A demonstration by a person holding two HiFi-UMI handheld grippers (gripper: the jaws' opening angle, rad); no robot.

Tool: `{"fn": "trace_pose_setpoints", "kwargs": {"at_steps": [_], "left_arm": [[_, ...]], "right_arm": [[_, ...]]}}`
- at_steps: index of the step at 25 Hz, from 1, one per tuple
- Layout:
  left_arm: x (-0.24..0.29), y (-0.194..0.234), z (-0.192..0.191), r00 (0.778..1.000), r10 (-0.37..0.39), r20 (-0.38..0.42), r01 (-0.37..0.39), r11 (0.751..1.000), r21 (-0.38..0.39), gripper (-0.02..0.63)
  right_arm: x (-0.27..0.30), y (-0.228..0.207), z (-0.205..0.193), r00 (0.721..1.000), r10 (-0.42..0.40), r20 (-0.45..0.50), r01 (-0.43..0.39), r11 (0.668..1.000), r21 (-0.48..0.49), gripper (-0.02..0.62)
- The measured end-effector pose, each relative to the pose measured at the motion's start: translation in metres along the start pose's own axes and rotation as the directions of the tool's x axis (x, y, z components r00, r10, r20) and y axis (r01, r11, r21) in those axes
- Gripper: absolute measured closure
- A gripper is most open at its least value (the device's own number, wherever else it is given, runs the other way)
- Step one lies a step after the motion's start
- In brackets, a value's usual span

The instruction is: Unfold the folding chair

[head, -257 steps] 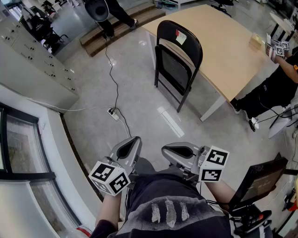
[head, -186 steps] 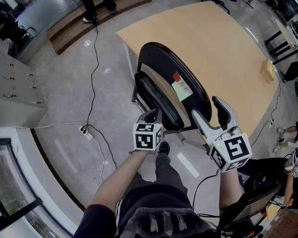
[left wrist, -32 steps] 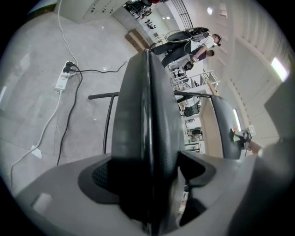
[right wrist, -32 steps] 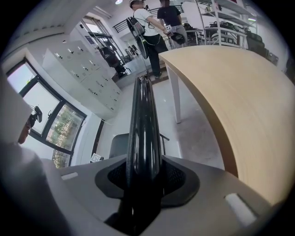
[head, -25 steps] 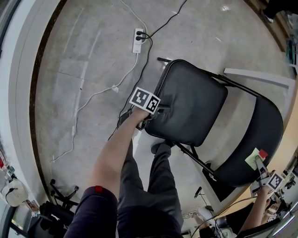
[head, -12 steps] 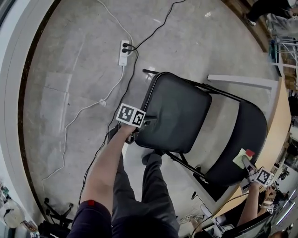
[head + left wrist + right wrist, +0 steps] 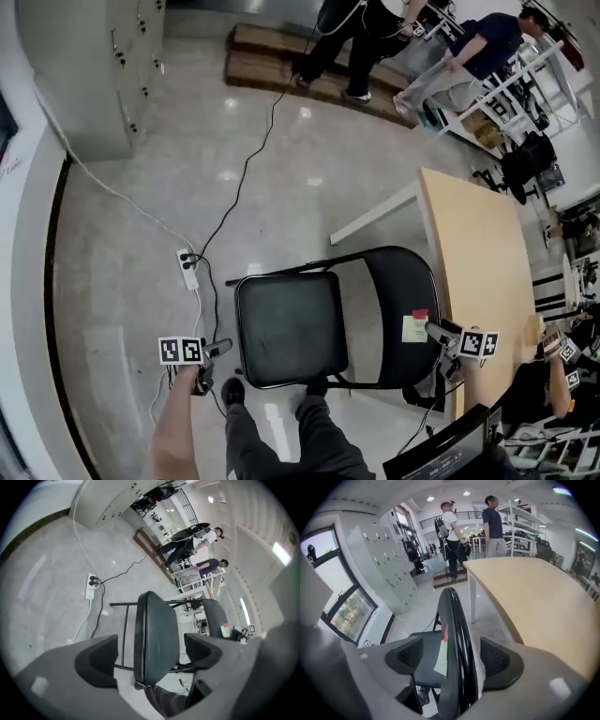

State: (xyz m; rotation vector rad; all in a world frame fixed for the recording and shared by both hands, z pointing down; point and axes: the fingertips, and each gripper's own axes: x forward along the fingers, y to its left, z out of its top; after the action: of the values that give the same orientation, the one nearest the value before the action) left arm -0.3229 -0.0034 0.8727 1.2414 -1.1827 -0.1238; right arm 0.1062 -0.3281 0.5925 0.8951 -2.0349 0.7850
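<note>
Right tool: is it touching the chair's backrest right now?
Apart. The right gripper view shows the right tool with jaws that have just been opening, clear on both sides of the backrest edge between them.

Words to read: none in any view.
Pale yellow paper note (image 7: 413, 329) on the back of the black folding chair (image 7: 291, 328): too small and blurry, no writing shows.
Small red tag (image 7: 420, 315) just above the note: plain, no letters.
White cube (image 7: 181, 352) on the left tool (image 7: 216, 350): black square marks only, no letters or numbers.
White cube (image 7: 478, 344) on the right tool (image 7: 437, 329): black square marks too, nothing to read.
</note>
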Motion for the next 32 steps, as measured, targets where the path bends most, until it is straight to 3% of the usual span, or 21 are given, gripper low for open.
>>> {"fn": "trace_pose_setpoints", "kwargs": {"at_steps": [4,7,10,12,15,21,23,25,27,28,29,30,32], "left_arm": [[-0.047,-0.061,0.053,0.999,-0.012,0.044,0.007,0.993,0.116,0.169],[-0.069,-0.118,0.057,0.998,-0.036,0.049,0.026,0.982,0.186,0.172],[-0.079,-0.172,0.066,0.996,-0.068,0.064,0.049,0.963,0.264,0.178],[-0.084,-0.212,0.080,0.991,-0.105,0.081,0.074,0.944,0.322,0.184],[-0.093,-0.271,0.085,0.983,-0.158,0.096,0.108,0.912,0.395,0.189],[-0.106,-0.388,0.064,0.957,-0.257,0.136,0.141,0.817,0.559,0.192],[-0.115,-0.424,0.047,0.948,-0.284,0.145,0.151,0.801,0.580,0.195],[-0.122,-0.449,0.024,0.939,-0.302,0.163,0.155,0.797,0.584,0.208],[-0.127,-0.472,0.007,0.924,-0.319,0.213,0.138,0.794,0.592,0.274],[-0.130,-0.484,-0.001,0.915,-0.322,0.244,0.119,0.791,0.601,0.358],[-0.132,-0.498,-0.010,0.906,-0.326,0.269,0.098,0.782,0.615,0.544],[-0.133,-0.513,-0.021,0.901,-0.333,0.278,0.087,0.766,0.637,0.604],[-0.128,-0.543,-0.054,0.903,-0.352,0.247,0.092,0.719,0.689,0.606]], "right_arm": [[-0.038,0.023,0.022,0.986,0.014,0.163,-0.020,0.999,0.032,0.221],[-0.072,0.060,0.030,0.968,0.064,0.242,-0.056,0.998,-0.041,0.221],[-0.099,0.114,0.038,0.942,0.165,0.292,-0.129,0.982,-0.140,0.221],[-0.118,0.144,0.048,0.909,0.228,0.348,-0.173,0.968,-0.183,0.221],[-0.151,0.170,0.062,0.836,0.317,0.447,-0.248,0.946,-0.208,0.222],[-0.225,0.171,0.069,0.686,0.451,0.571,-0.348,0.892,-0.288,0.266],[-0.243,0.173,0.060,0.658,0.488,0.574,-0.374,0.873,-0.314,0.340],[-0.249,0.174,0.041,0.659,0.509,0.554,-0.380,0.861,-0.339,0.406],[-0.255,0.174,0.024,0.668,0.526,0.526,-0.370,0.848,-0.379,0.471],[-0.259,0.173,0.016,0.672,0.536,0.511,-0.370,0.841,-0.395,0.534],[-0.263,0.172,0.009,0.677,0.546,0.494,-0.375,0.833,-0.407,0.594],[-0.268,0.171,0.001,0.679,0.558,0.477,-0.383,0.824,-0.418,0.594],[-0.277,0.166,-0.013,0.675,0.585,0.449,-0.404,0.803,-0.439,0.594]]}}
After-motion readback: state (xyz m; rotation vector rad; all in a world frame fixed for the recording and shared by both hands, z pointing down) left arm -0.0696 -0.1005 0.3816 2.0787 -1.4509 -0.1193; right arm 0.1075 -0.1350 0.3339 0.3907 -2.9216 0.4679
